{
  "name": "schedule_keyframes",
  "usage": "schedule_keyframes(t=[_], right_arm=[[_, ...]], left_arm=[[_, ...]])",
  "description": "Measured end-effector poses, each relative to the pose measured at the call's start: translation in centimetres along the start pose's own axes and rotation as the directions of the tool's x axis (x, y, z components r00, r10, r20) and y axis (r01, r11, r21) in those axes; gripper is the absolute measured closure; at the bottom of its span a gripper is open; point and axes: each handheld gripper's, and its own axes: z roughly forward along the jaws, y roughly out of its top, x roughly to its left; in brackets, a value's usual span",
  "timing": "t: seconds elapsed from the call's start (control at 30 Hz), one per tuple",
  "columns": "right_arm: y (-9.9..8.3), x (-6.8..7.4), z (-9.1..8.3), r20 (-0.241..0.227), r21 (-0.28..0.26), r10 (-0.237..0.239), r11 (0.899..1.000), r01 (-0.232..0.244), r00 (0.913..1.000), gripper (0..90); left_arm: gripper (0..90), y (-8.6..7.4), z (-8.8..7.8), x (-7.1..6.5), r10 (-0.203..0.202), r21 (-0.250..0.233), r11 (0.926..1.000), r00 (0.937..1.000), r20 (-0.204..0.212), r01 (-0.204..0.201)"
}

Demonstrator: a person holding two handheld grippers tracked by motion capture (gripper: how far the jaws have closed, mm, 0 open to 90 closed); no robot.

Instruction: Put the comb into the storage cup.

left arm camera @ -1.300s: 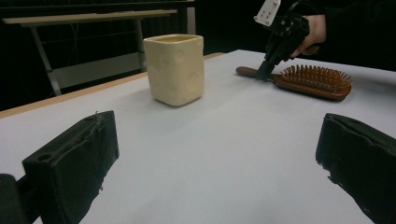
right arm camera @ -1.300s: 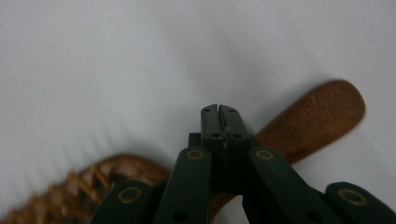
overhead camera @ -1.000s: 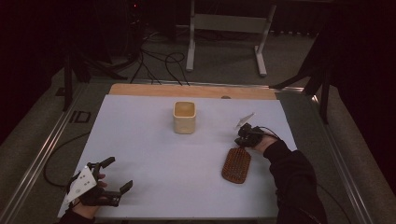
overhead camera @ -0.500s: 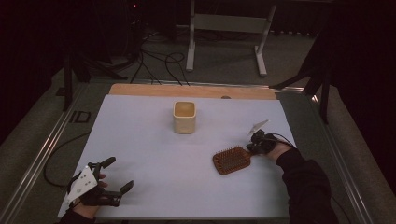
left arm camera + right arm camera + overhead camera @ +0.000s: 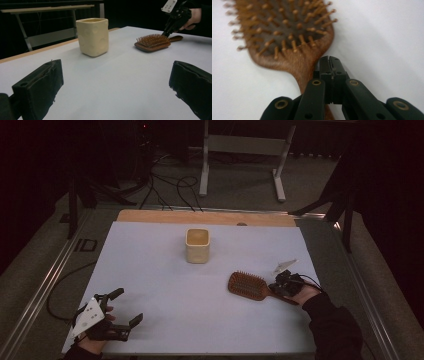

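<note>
- Holding my right hand-held gripper (image 5: 280, 287) down low on the bench (image 5: 165, 270), over at the right side, with my hand wrapped round it from behind.
- Its jaws are pressed tight together. In the right gripper view they meet tip to tip right beside the neck of the wooden paddle hairbrush (image 5: 287, 37), touching or nearly touching the handle, but I honestly can't tell if any wood is pinched between them. Looks more like they sit against the side of it.
- That hairbrush (image 5: 248, 286) lies flat on the white bench top, bristles up, head pointing left toward the middle and handle running back to my right hand.
- From the left gripper view the brush (image 5: 152, 42) sits well to the right of the cream square cup (image 5: 93, 36), with my right gripper (image 5: 166, 32) angled down onto the handle end.
- The cup (image 5: 197, 245) stands upright near the middle of the bench, toward the far edge, well apart from the brush.
- My left hand-held gripper (image 5: 125, 307) rests at the near left corner, jaws spread wide, nothing between them.
</note>
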Motion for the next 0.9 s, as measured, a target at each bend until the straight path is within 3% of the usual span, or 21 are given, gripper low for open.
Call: schedule_keyframes(t=[0.4,0.63,0.9], right_arm=[[-1.4,2.2,-0.7,0.010,-0.028,0.029,0.999,-0.029,0.9995,90.0],[-1.6,2.6,-0.8,0.008,-0.038,0.036,0.999,-0.035,0.9993,90.0],[-1.1,2.8,-1.8,0.044,-0.043,0.037,0.998,-0.035,0.9983,90.0]], left_arm=[[0.1,0.0,0.1,0.0,-0.002,0.001,1.0000,1.0000,0.002,0.002],[0.1,0.0,0.1,0.0,-0.005,0.001,1.0000,1.0000,0.001,0.005],[0.1,-0.1,0.2,0.0,-0.004,0.004,1.0000,1.0000,0.002,0.004]])
